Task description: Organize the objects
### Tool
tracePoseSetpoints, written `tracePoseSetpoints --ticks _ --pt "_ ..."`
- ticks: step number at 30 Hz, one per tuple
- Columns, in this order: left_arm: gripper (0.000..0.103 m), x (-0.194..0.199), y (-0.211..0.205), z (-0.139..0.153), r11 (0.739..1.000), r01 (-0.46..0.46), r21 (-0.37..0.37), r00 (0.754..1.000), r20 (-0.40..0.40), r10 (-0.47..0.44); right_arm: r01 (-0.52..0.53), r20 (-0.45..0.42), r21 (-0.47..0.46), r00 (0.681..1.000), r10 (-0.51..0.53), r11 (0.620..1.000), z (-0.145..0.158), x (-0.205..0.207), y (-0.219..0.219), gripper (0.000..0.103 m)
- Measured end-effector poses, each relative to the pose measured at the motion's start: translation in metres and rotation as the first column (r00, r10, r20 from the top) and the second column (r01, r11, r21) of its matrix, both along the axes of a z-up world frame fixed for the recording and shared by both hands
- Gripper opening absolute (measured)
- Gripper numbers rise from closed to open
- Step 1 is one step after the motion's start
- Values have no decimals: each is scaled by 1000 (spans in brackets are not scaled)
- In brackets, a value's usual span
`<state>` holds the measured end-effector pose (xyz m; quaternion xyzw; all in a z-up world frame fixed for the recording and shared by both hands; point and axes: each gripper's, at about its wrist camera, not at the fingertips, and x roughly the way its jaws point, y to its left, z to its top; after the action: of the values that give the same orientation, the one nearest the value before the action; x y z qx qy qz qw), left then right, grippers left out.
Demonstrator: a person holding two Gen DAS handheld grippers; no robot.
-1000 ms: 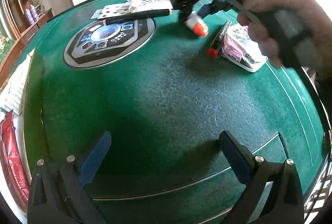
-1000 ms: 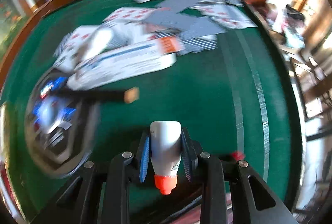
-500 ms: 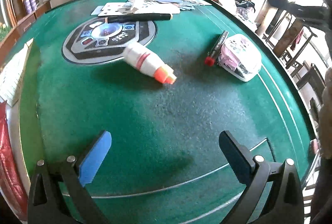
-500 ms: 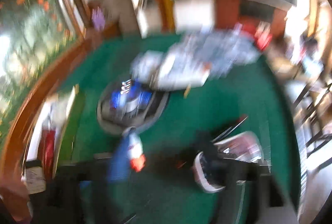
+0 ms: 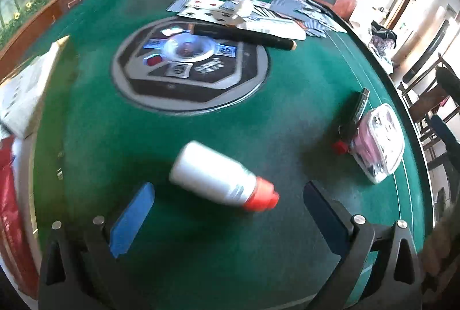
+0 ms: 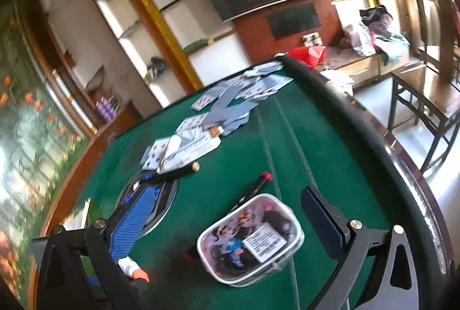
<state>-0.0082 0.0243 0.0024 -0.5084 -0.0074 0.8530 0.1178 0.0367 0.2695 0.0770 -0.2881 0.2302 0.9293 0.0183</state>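
Observation:
A white bottle with an orange cap (image 5: pixel 221 177) lies on its side on the green felt table (image 5: pixel 287 114), just ahead of my open left gripper (image 5: pixel 227 212), between its fingers. It also shows at the lower left of the right wrist view (image 6: pixel 132 269). My right gripper (image 6: pixel 230 223) is open and empty, raised above a clear pouch with cartoon print (image 6: pixel 250 238). The pouch also shows in the left wrist view (image 5: pixel 379 140), with a black marker with a red cap (image 5: pixel 352 123) beside it. That marker also shows in the right wrist view (image 6: pixel 253 186).
A round grey and black control panel (image 5: pixel 189 65) sits in the table's middle. A long black pen (image 5: pixel 244 35), a white box (image 5: pixel 273 28) and scattered playing cards (image 5: pixel 258 5) lie at the far side. Papers (image 5: pixel 26 91) and a red bag (image 5: pixel 11 212) sit at the left. Chairs (image 6: pixel 425 114) stand past the right edge.
My right gripper let go of the bottle onto the felt, opened and pulled away upward. My left gripper has moved forward so the bottle now lies between its fingers.

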Motion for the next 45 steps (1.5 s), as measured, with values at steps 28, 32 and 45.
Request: tracePoseSetpoints --ticks 28,32,45 --pt "58 51 5 0 989 119 -92 981 -144 -132 96 77 -20 993 -95 995 -32 4 8 103" --pt "26 57 -1 7 988 154 -25 979 -133 -156 131 57 -35 990 -129 991 -30 9 17 103" --pt "26 95 -40 51 968 170 182 968 -212 -130 141 141 -70 981 -130 987 -50 -5 28 103"
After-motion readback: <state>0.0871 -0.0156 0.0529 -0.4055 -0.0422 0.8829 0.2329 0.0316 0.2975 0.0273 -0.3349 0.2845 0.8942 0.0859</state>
